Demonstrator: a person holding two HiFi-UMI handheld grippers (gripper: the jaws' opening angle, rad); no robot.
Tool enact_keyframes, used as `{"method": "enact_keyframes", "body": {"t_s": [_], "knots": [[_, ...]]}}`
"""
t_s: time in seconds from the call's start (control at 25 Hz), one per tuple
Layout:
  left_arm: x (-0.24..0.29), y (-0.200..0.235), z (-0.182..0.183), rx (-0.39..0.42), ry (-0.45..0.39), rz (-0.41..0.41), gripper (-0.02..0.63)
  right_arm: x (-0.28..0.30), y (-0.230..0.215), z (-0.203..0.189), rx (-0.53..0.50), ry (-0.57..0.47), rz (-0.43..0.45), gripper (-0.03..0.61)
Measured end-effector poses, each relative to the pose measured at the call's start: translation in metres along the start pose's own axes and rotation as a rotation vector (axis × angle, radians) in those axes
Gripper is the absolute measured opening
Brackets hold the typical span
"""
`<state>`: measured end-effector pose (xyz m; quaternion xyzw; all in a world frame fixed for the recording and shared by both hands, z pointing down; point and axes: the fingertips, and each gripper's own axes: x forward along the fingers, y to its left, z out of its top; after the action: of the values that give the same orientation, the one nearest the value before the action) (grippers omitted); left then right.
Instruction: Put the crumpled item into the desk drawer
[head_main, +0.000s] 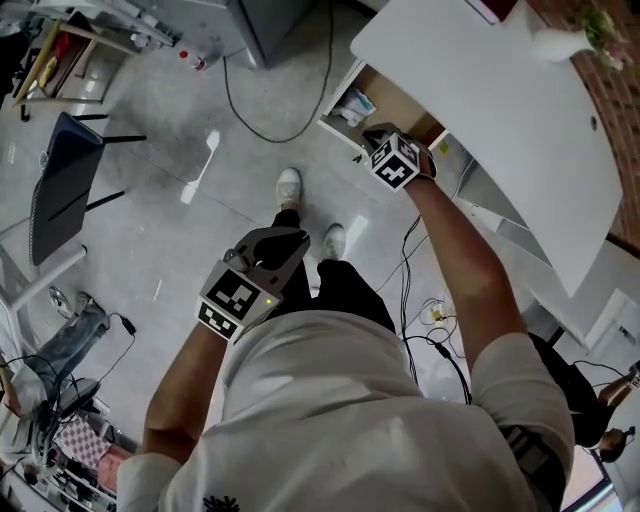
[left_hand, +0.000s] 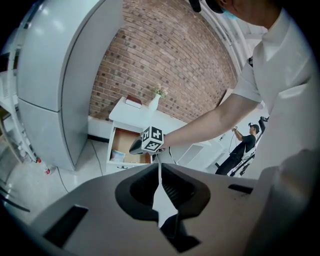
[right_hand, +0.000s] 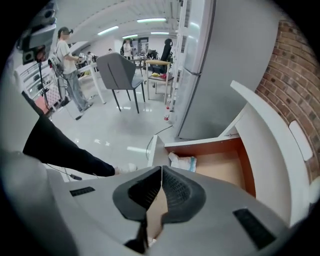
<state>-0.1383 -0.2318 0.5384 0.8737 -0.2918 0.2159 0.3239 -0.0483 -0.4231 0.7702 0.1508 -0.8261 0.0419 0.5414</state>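
Left tool (head_main: 298, 241) and right tool (head_main: 378, 136) both pinched together, empty. Right one's over the open wooden drawer (head_main: 406, 110). The crumpled item (head_main: 355, 104), soft and white, sits at its 11 o'clock.

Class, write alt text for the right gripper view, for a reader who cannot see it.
The right gripper, jaws closed on nothing, points into an open desk drawer in which a crumpled white and blue item lies. The white desktop runs along the right by a brick wall; a grey chair stands on the floor beyond.
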Motion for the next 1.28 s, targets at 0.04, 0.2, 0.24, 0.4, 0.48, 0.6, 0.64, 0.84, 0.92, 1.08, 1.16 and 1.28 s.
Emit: {"method": "enact_keyframes", "body": {"t_s": [0.04,0.2,0.24,0.4,0.48,0.6,0.64,0.84,0.92,1.08,1.16,1.28], "knots": [[-0.001,-0.008,0.001,0.007,-0.005,0.002,0.034,-0.011,0.006,-0.001,0.008,-0.013,0.001,0.032],[-0.006,-0.040,0.000,0.031,-0.015,0.014,0.034,-0.060,0.037,-0.004,0.031,-0.057,0.012,0.031],[-0.007,-0.048,0.000,0.037,-0.015,0.016,0.034,-0.073,0.046,-0.005,0.038,-0.070,0.016,0.031],[-0.013,-0.083,0.002,0.054,-0.018,0.020,0.034,-0.125,0.085,-0.009,0.073,-0.115,0.048,0.030],[-0.017,-0.097,0.003,0.062,-0.034,0.032,0.034,-0.150,0.107,-0.012,0.089,-0.132,0.069,0.029],[-0.022,-0.118,0.002,0.056,-0.041,0.042,0.034,-0.188,0.139,-0.018,0.115,-0.159,0.106,0.029],[-0.023,-0.125,0.002,0.054,-0.043,0.044,0.034,-0.200,0.150,-0.021,0.126,-0.168,0.119,0.029],[-0.035,-0.153,0.004,0.085,-0.048,0.086,0.034,-0.256,0.194,-0.034,0.185,-0.205,0.174,0.029],[-0.037,-0.166,0.003,0.089,-0.045,0.097,0.034,-0.278,0.209,-0.041,0.208,-0.211,0.193,0.029],[-0.037,-0.187,0.001,0.076,-0.044,0.105,0.034,-0.318,0.230,-0.055,0.245,-0.229,0.214,0.029],[-0.036,-0.196,0.000,0.074,-0.044,0.107,0.034,-0.333,0.236,-0.062,0.263,-0.242,0.214,0.029],[-0.033,-0.211,-0.005,0.074,-0.039,0.108,0.034,-0.349,0.247,-0.072,0.283,-0.257,0.210,0.029]]}}
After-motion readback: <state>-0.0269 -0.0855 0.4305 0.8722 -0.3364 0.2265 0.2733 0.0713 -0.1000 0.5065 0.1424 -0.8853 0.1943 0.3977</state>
